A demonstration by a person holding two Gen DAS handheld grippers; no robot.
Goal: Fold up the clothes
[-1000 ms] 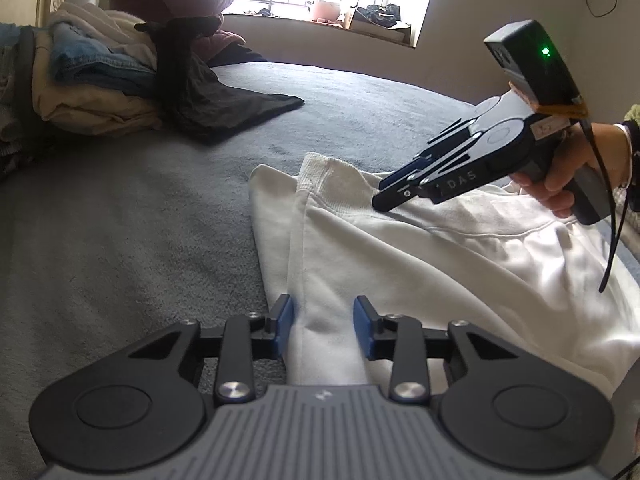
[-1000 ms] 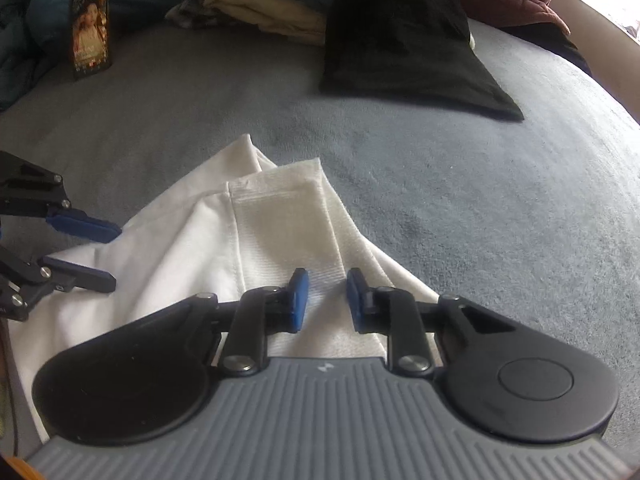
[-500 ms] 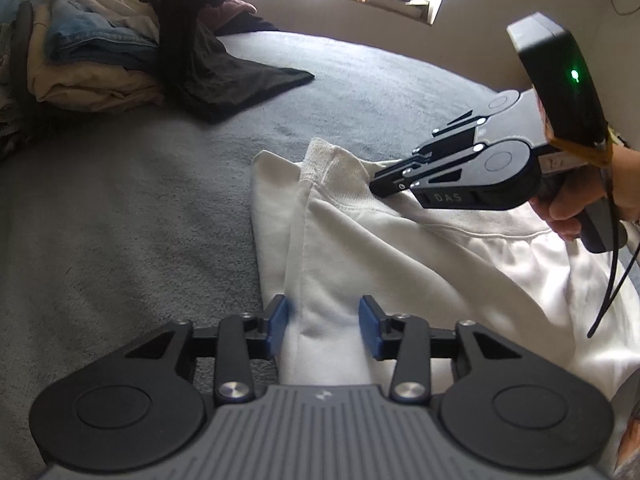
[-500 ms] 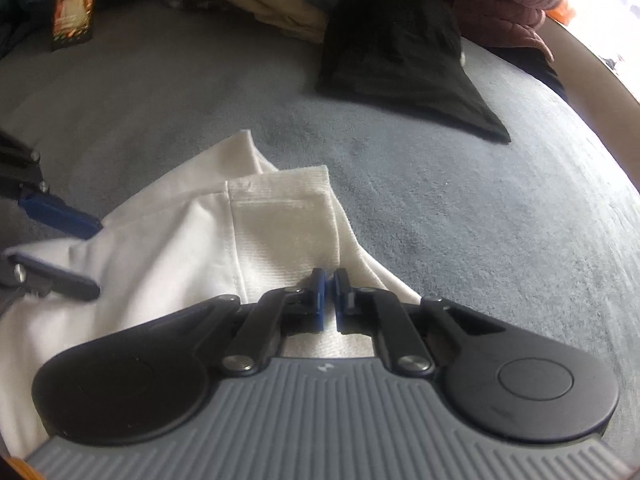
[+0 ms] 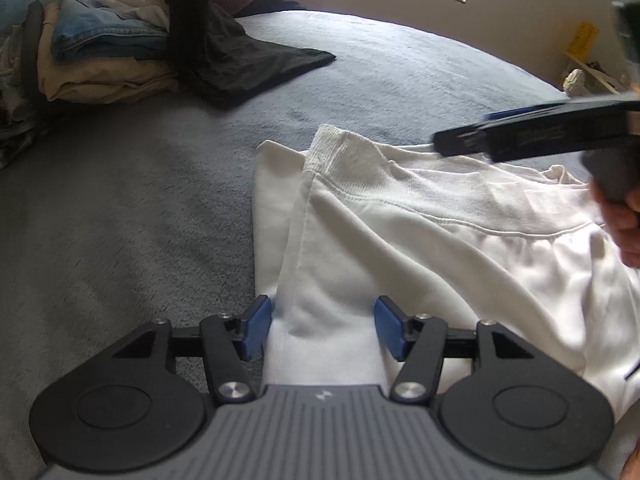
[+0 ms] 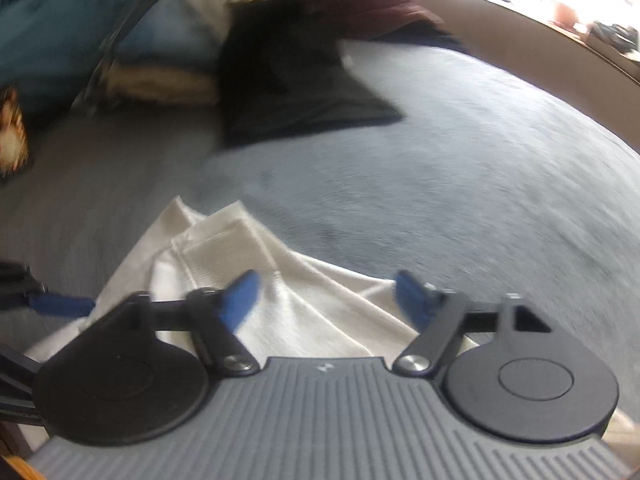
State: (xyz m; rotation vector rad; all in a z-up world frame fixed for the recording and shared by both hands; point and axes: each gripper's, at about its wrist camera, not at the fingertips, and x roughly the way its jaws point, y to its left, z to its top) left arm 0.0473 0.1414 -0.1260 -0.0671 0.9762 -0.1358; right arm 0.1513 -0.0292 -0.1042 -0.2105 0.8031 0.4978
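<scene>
So the white garment [image 5: 420, 240] is spread flat on the grey bed [image 5: 120, 220], left gripper [image 5: 322, 330] spread wide straddling its near edge, right gripper [image 6: 326, 298] gaping too (blurry shot), neither actually pinching any fabric.

A plain white cotton sweatshirt [image 5: 420, 240] on a grey plush bed [image 5: 120, 220]; black crumpled garment [image 5: 240, 60] upper left.

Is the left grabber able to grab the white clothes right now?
Probably yes. The left gripper is open, with its blue fingers on either side of a fold of the white garment, and nothing sits between them. Closing should pinch the cloth.
</scene>
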